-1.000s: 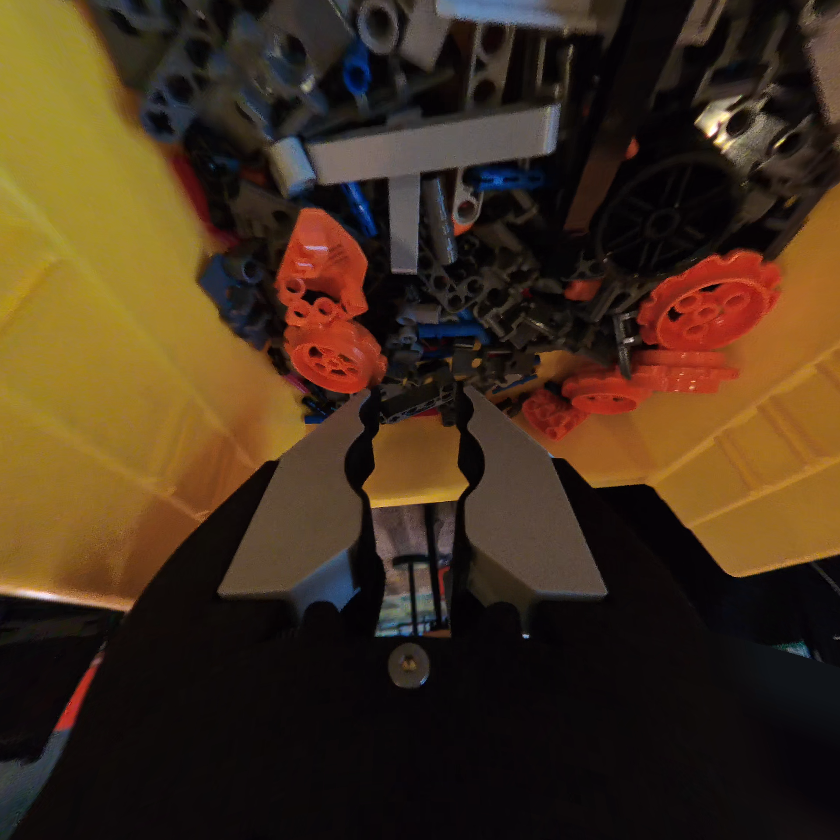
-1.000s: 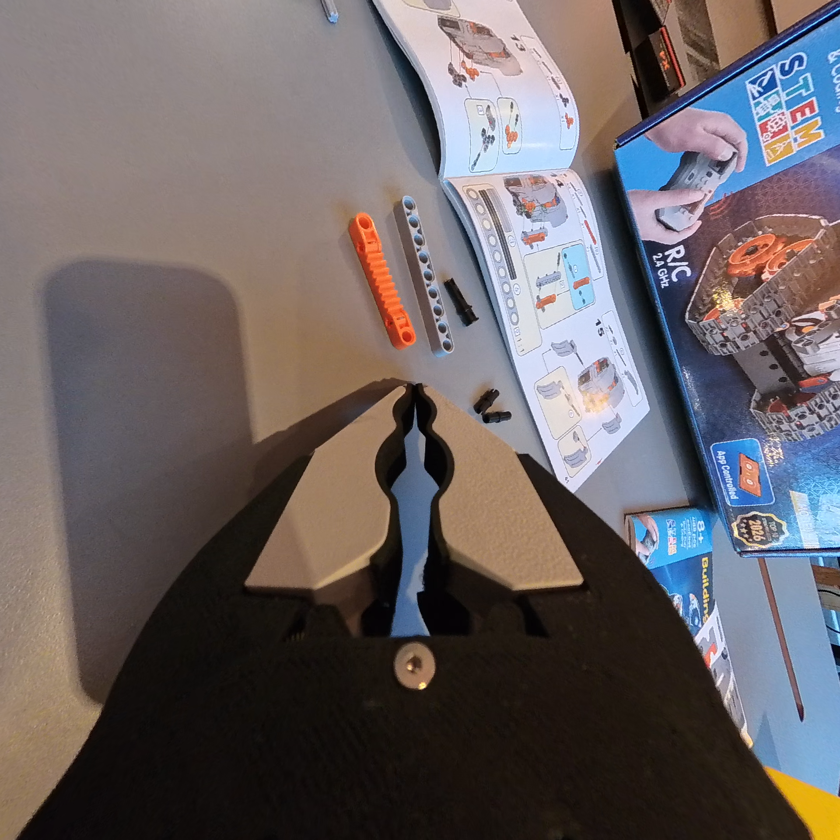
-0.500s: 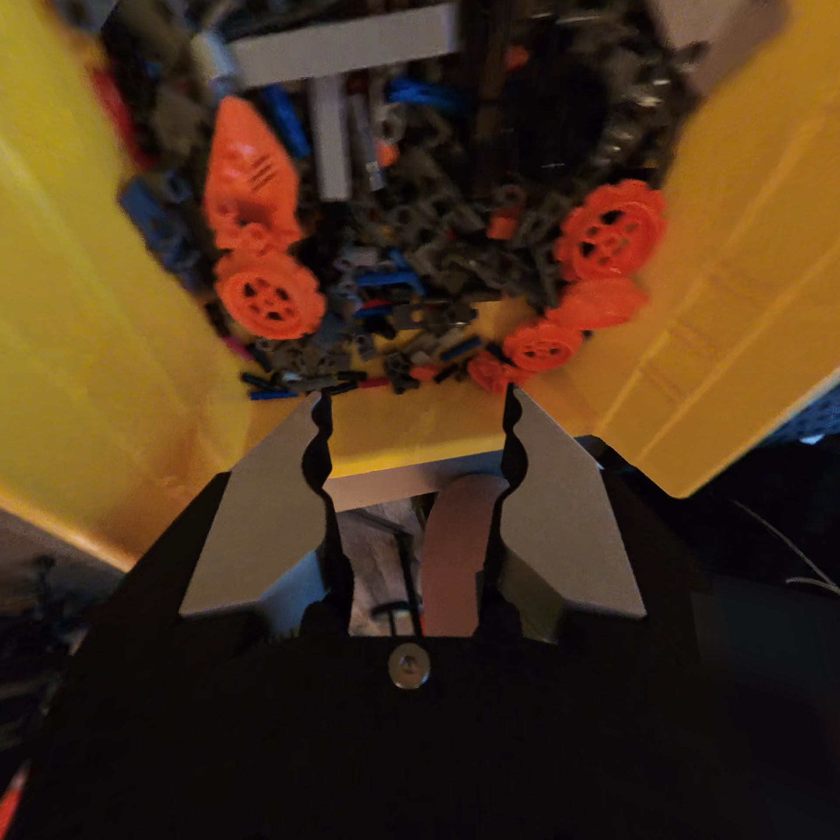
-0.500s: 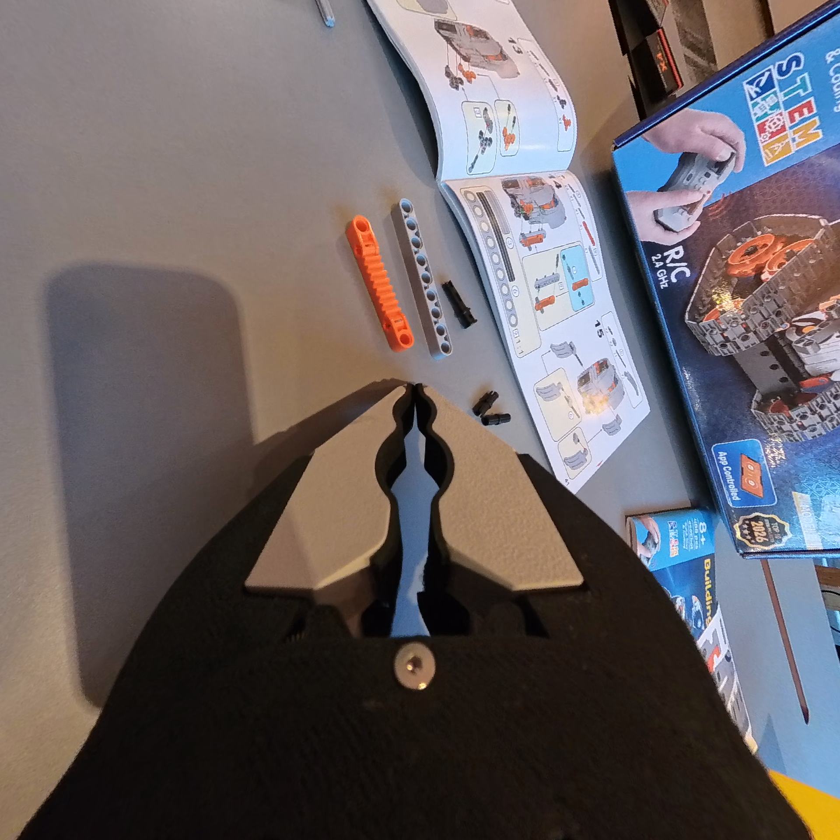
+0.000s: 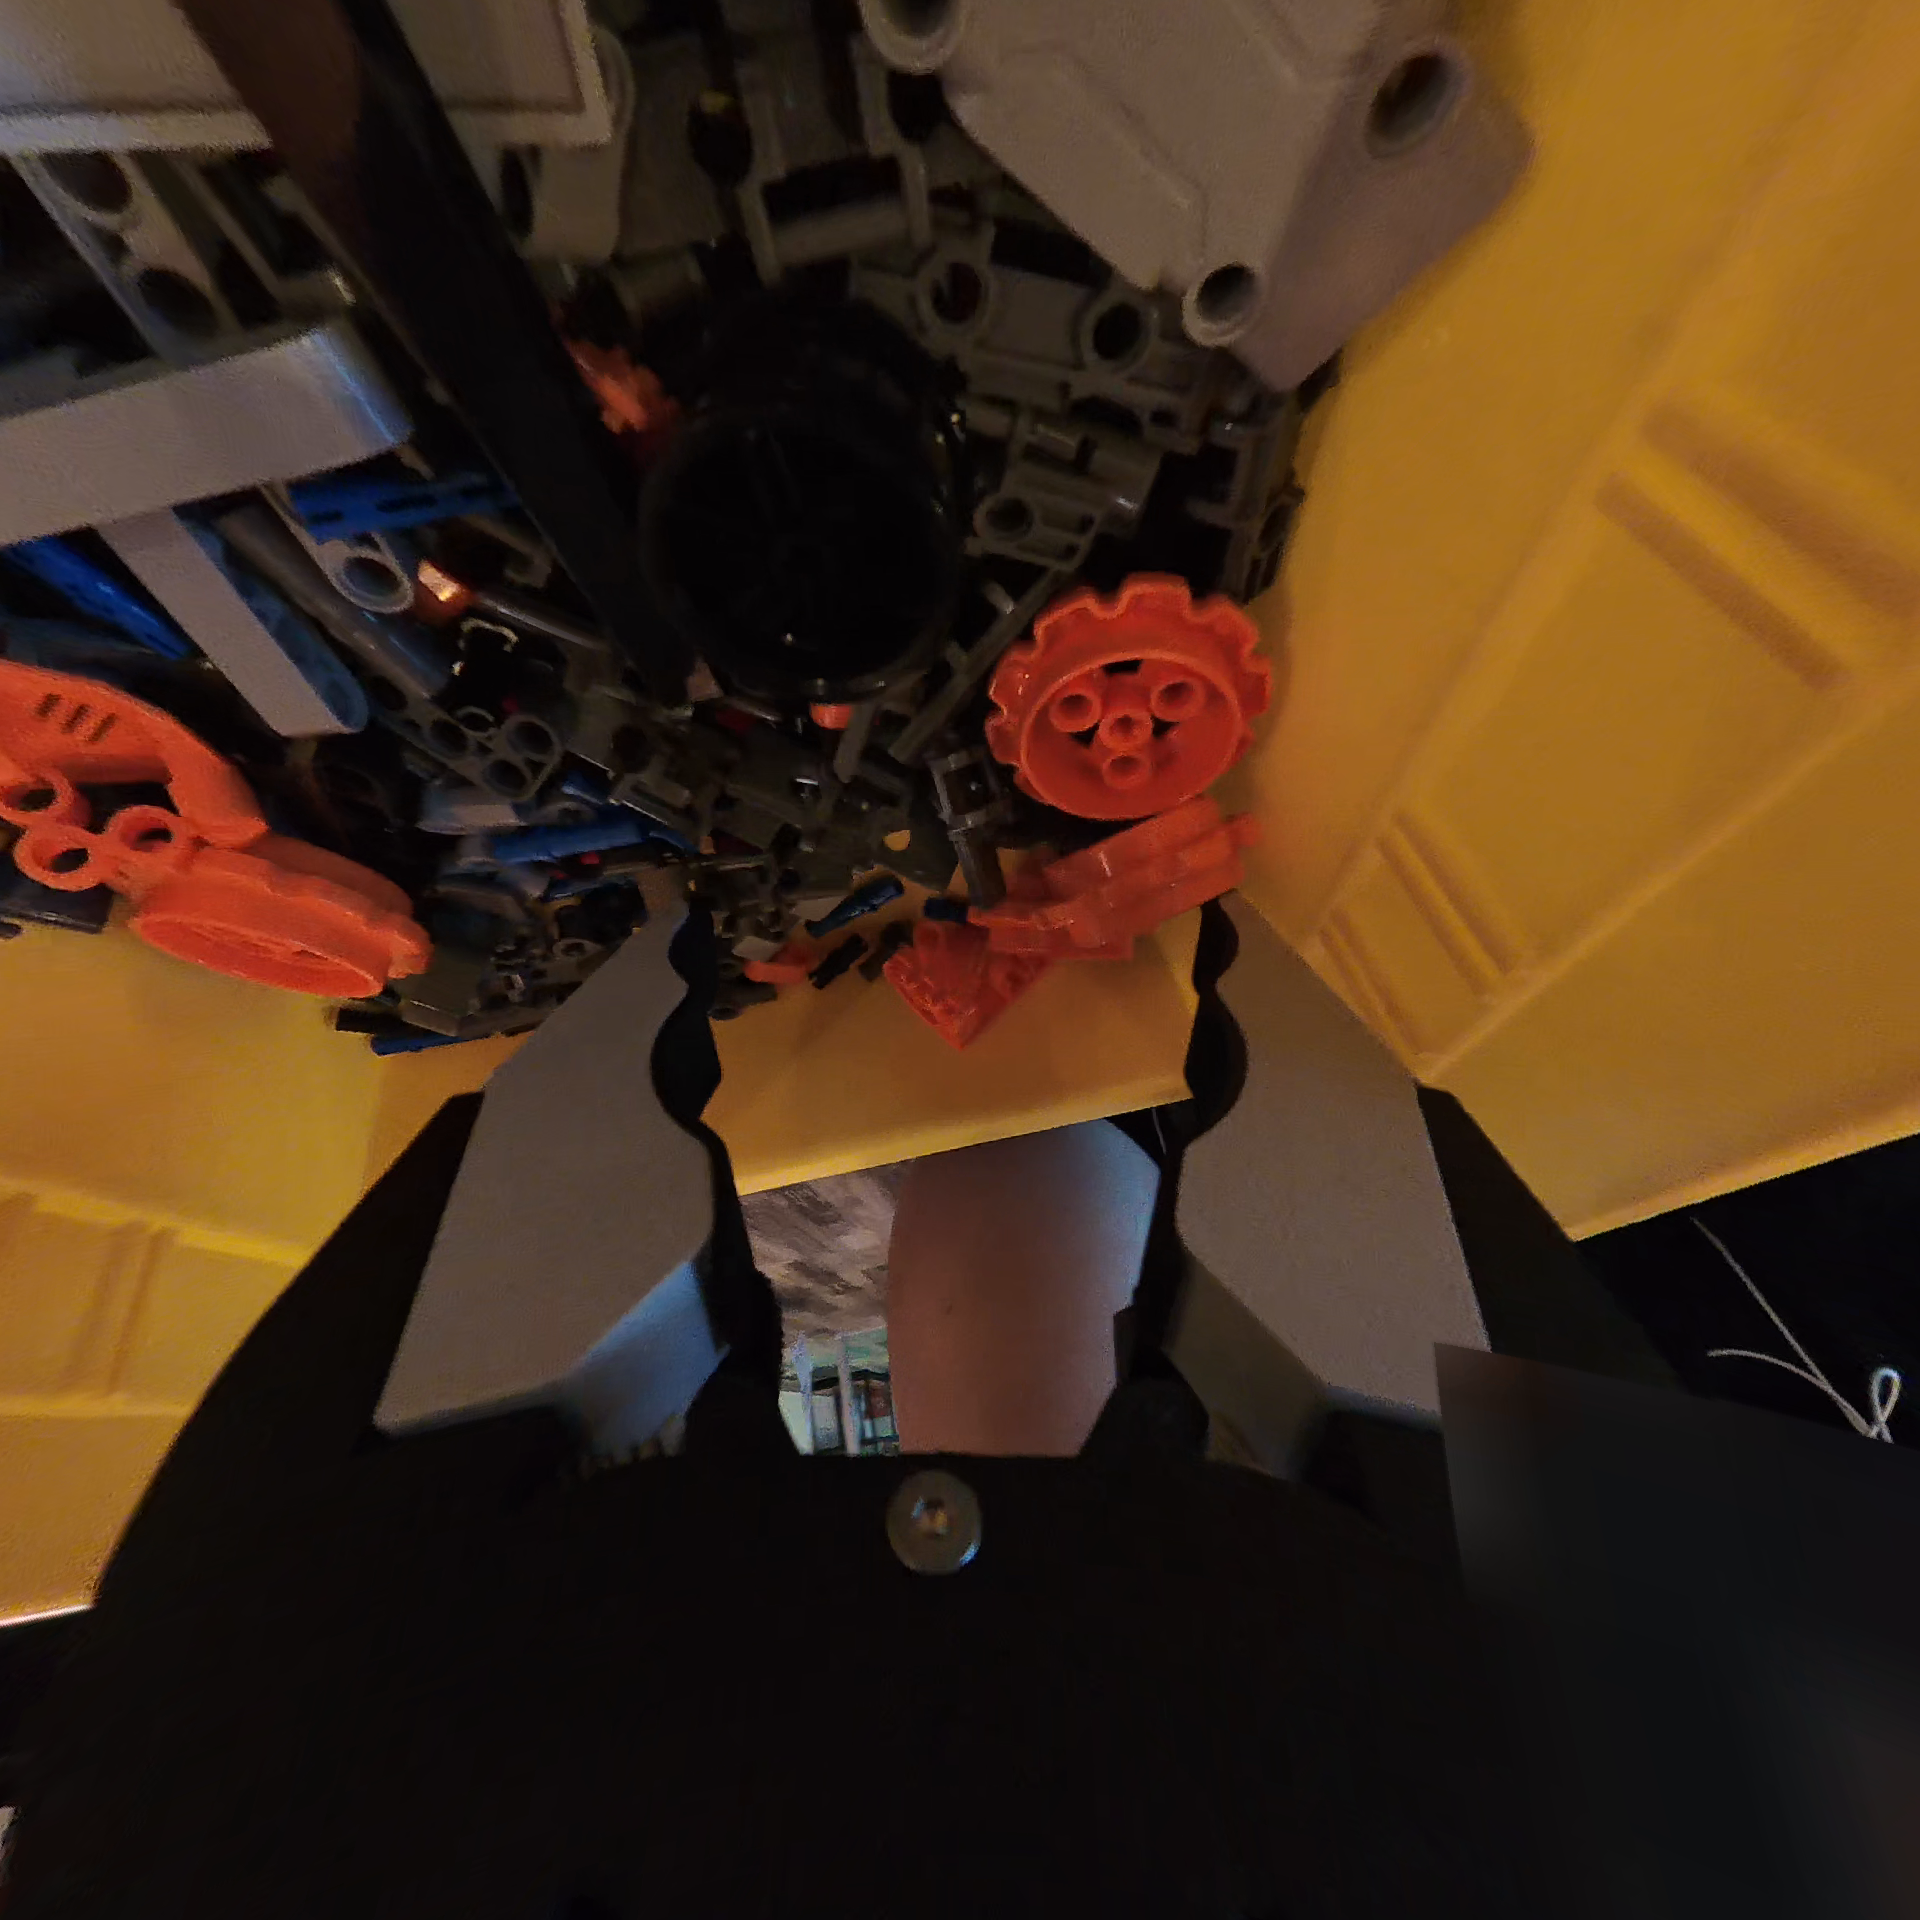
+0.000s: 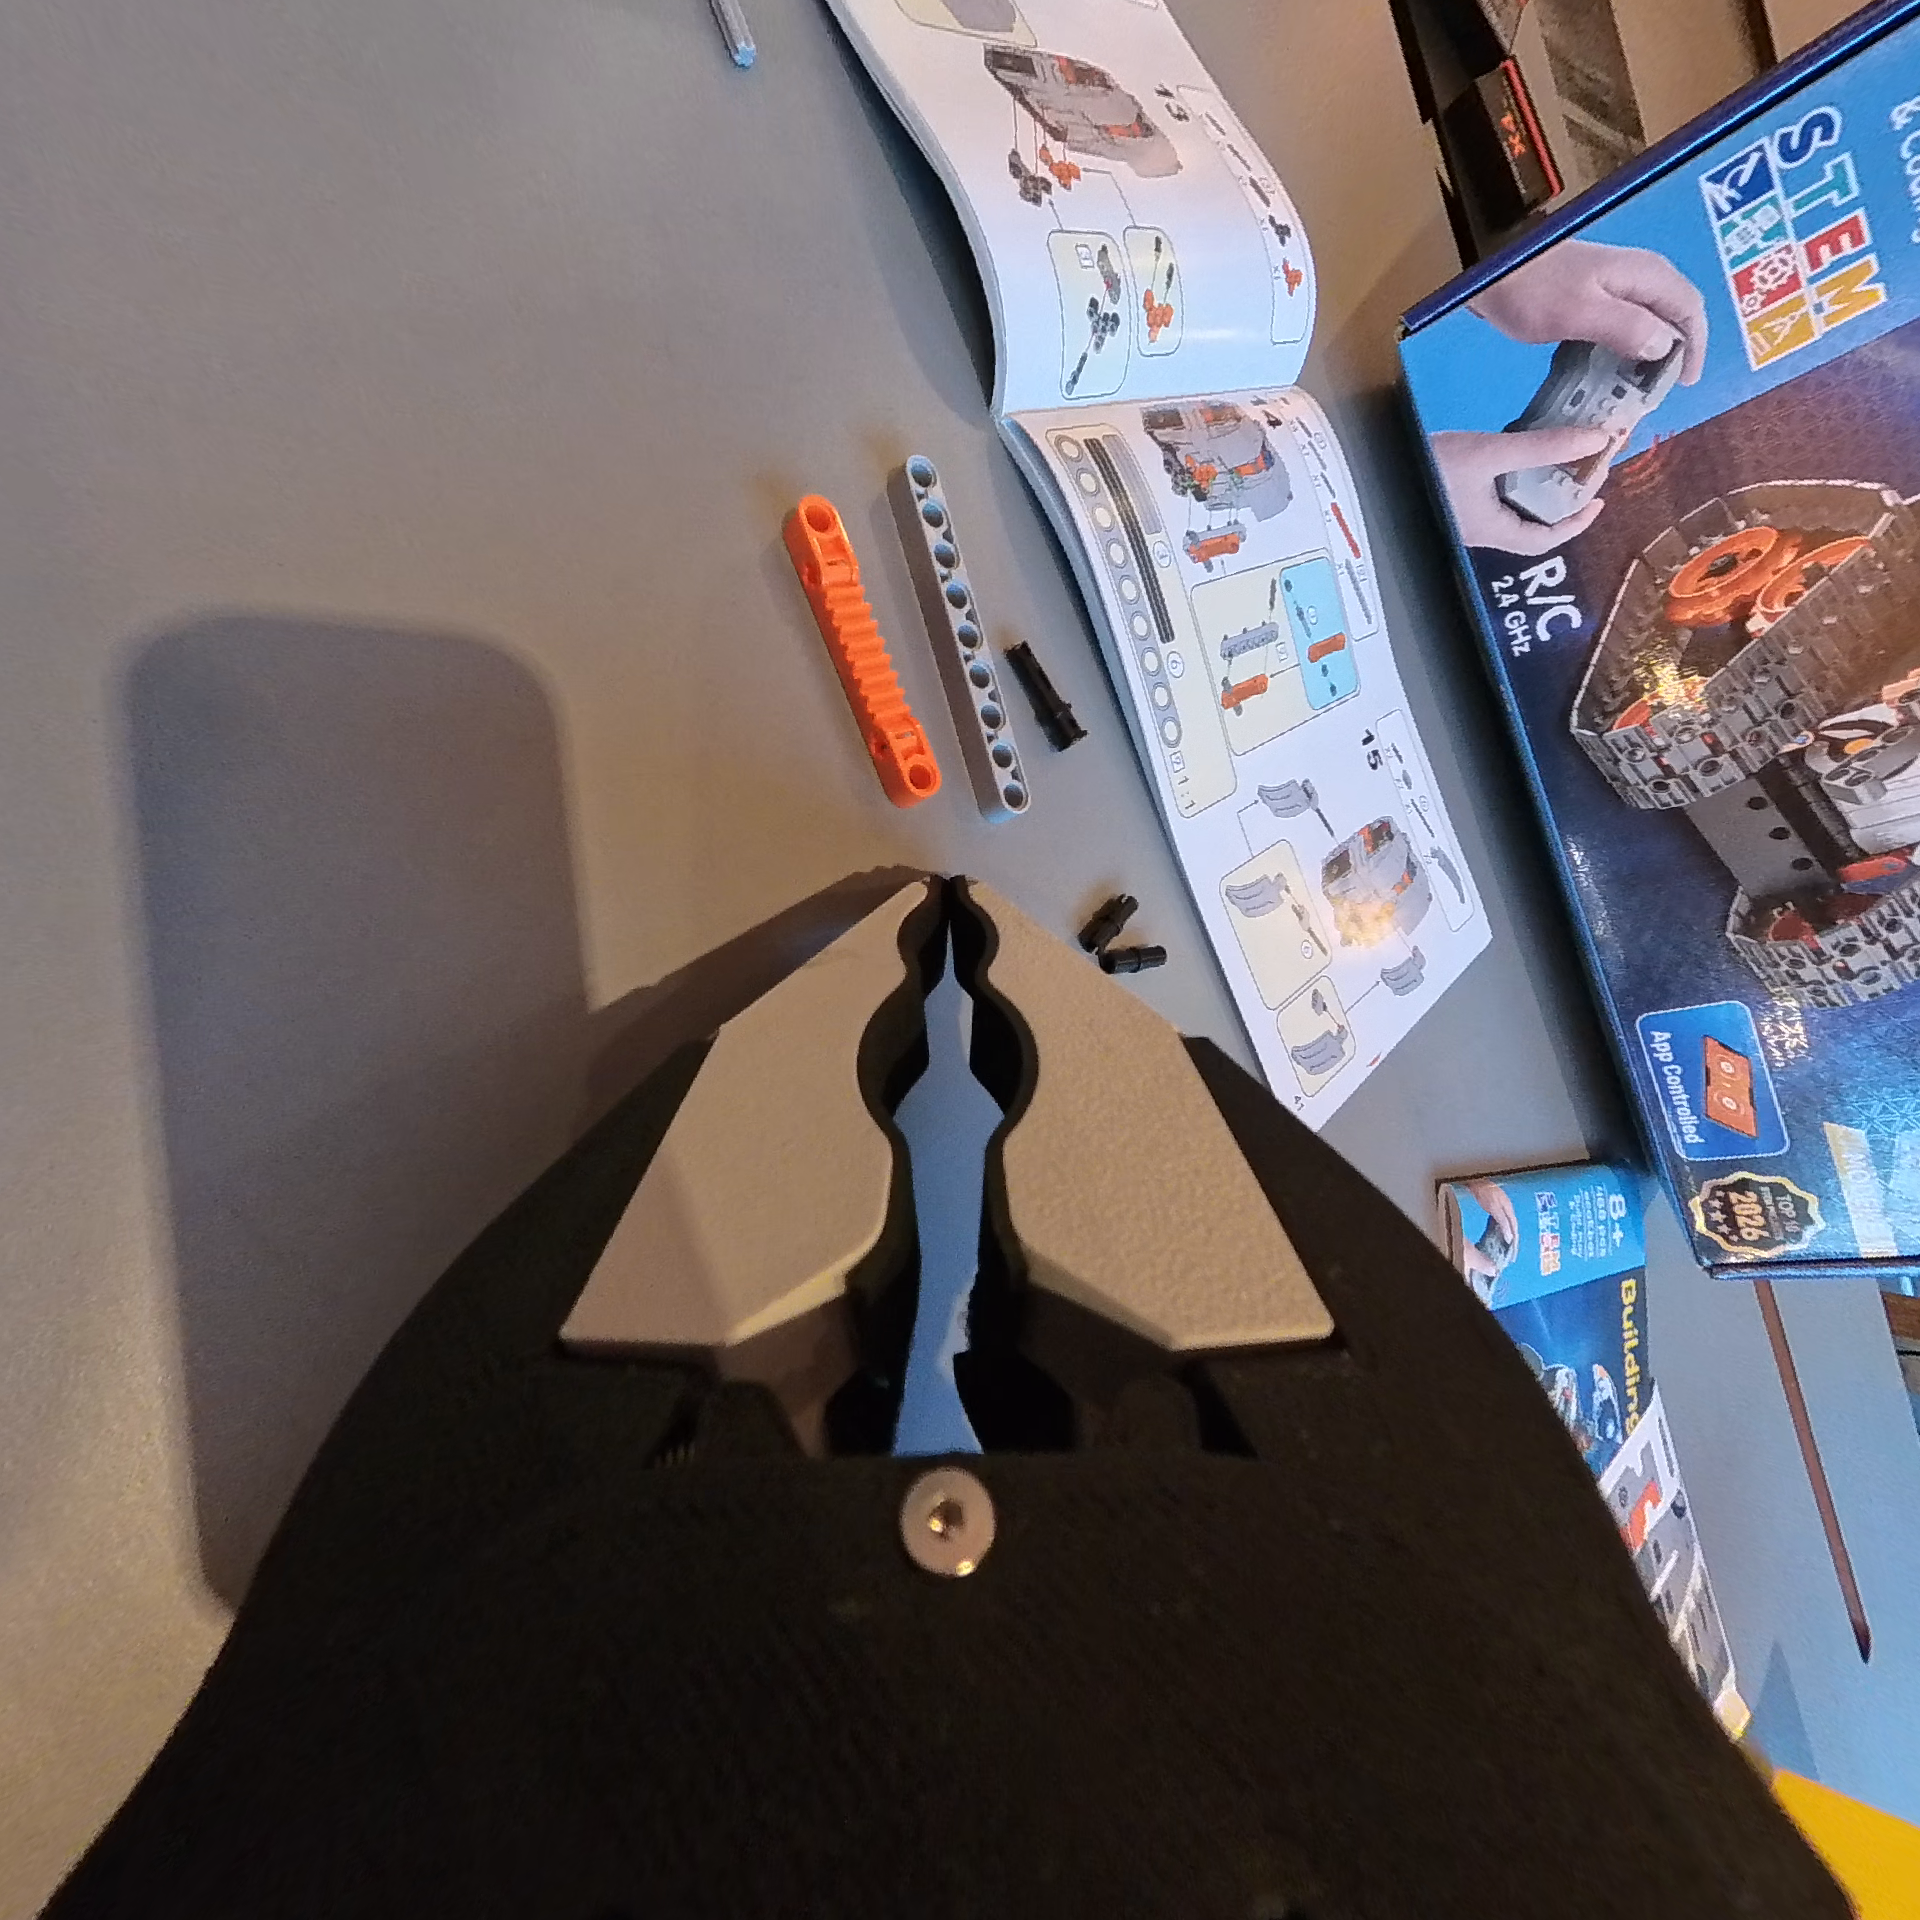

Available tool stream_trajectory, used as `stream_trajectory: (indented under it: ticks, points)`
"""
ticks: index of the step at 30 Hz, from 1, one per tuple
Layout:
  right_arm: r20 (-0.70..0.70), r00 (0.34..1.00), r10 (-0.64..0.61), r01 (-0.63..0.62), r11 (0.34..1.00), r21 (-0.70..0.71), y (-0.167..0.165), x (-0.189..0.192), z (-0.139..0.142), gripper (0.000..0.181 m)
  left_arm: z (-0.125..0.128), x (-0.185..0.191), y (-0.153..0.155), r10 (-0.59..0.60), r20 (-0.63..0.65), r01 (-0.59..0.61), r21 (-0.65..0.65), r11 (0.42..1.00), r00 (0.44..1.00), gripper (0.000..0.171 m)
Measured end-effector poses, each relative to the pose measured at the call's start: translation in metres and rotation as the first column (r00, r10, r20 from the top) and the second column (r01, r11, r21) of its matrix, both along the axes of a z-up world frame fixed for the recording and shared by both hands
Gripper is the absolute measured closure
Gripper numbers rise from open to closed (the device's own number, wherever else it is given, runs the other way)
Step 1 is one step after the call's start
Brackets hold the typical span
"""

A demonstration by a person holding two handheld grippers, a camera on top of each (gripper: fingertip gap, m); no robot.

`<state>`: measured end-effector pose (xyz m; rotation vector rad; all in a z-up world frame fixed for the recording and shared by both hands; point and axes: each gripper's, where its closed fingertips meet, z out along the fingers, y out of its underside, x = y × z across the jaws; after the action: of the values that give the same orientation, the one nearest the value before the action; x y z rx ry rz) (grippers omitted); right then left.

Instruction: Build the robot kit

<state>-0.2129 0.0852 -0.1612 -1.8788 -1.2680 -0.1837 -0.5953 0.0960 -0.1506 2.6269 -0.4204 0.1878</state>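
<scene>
My left gripper (image 5: 951, 920) is open wide and empty, its tips over the near edge of a yellow bin (image 5: 1558, 623) full of building parts. Nearest the tips lie small black and blue pins (image 5: 847, 940), a flat orange piece (image 5: 961, 987) and an orange sprocket wheel (image 5: 1127, 696). A black wheel (image 5: 800, 530) sits behind them. My right gripper (image 6: 951, 883) is shut and empty above a grey table (image 6: 364, 312). Just ahead of it lie an orange toothed beam (image 6: 862, 649), a grey holed beam (image 6: 961, 634), a black pin (image 6: 1044, 681) and two short black pins (image 6: 1122, 935).
An open instruction booklet (image 6: 1195, 520) lies right of the loose parts, with a big blue kit box (image 6: 1714, 675) and a smaller blue booklet (image 6: 1558, 1299) further right. In the bin, more orange parts (image 5: 156, 831) lie at left and large grey blocks (image 5: 1195, 135) at the back. Tip to tip, the grippers are about 40 cm apart. From my left tips it is roughly 8 cm to the black wheel (image 5: 800, 530); from my right, 40 cm.
My left gripper opened from nearly closed to wide, pulled back, then pushed in closer over the bin's right side. The right gripper has barely moved.
</scene>
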Motion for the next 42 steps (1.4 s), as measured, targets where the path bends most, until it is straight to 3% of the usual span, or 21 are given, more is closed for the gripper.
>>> stream_trajectory:
  ticks: [3, 8, 11, 12, 15, 24, 26, 29, 32, 35, 39, 42]
  points:
    - [0.002, 1.0, 0.0, 0.0, 1.0, 0.0, 0.0, 0.0, 0.0, 0.181, 0.0, -0.003, -0.002, 0.005, -0.015, -0.005, -0.007, 1.0, 1.0, 0.088]
    - [0.007, 1.0, -0.002, 0.002, 1.0, 0.002, 0.0, 0.0, 0.0, 0.181, -0.002, 0.0, -0.007, -0.063, -0.017, 0.063, -0.027, 0.998, 0.998, 0.084]
    - [0.009, 1.0, -0.002, 0.002, 1.0, 0.003, -0.001, 0.001, 0.0, 0.181, -0.004, -0.008, -0.008, -0.069, -0.095, 0.064, -0.056, 0.996, 0.993, 0.097]
    - [0.01, 1.0, -0.002, 0.002, 1.0, 0.003, -0.001, 0.001, 0.0, 0.181, -0.004, -0.011, -0.008, -0.066, -0.113, 0.059, -0.06, 0.996, 0.991, 0.103]
    - [0.008, 1.0, -0.002, 0.002, 1.0, 0.002, -0.001, 0.001, 0.0, 0.181, -0.004, -0.021, -0.011, -0.054, -0.123, 0.043, -0.087, 0.995, 0.991, 0.145]
    - [0.002, 1.0, -0.006, 0.006, 1.0, 0.006, 0.001, 0.001, 0.0, 0.181, 0.005, -0.057, 0.001, 0.153, -0.069, -0.153, 0.005, 0.988, 0.986, 0.145]
    - [0.003, 1.0, -0.007, 0.007, 1.0, 0.01, 0.002, 0.001, 0.0, 0.181, 0.011, -0.053, 0.003, 0.183, -0.039, -0.181, 0.051, 0.982, 0.982, 0.118]
    - [0.01, 1.0, -0.011, 0.011, 1.0, 0.016, 0.003, 0.002, 0.0, 0.181, 0.019, -0.037, 0.002, 0.084, 0.001, -0.083, 0.096, 0.992, 0.996, 0.099]
    - [0.022, 1.0, -0.015, 0.015, 1.0, 0.026, 0.003, 0.003, 0.0, 0.181, 0.018, -0.017, 0.004, -0.03, 0.005, 0.03, 0.104, 0.994, 1.0, 0.093]
    - [0.08, 0.996, -0.04, 0.033, 0.996, 0.085, 0.007, 0.011, 0.005, 0.181, 0.007, -0.012, 0.003, -0.021, -0.074, 0.025, 0.048, 0.999, 0.997, 0.088]
    - [0.054, 0.996, -0.064, 0.057, 0.991, 0.121, 0.009, 0.015, 0.014, 0.181, -0.001, 0.001, 0.003, -0.081, -0.064, 0.082, 0.015, 0.997, 0.995, 0.089]
    - [0.018, 0.997, -0.08, 0.076, 0.983, 0.169, 0.013, 0.017, 0.025, 0.181, -0.008, -0.008, 0.002, -0.1, -0.155, 0.096, -0.031, 0.995, 0.983, 0.092]
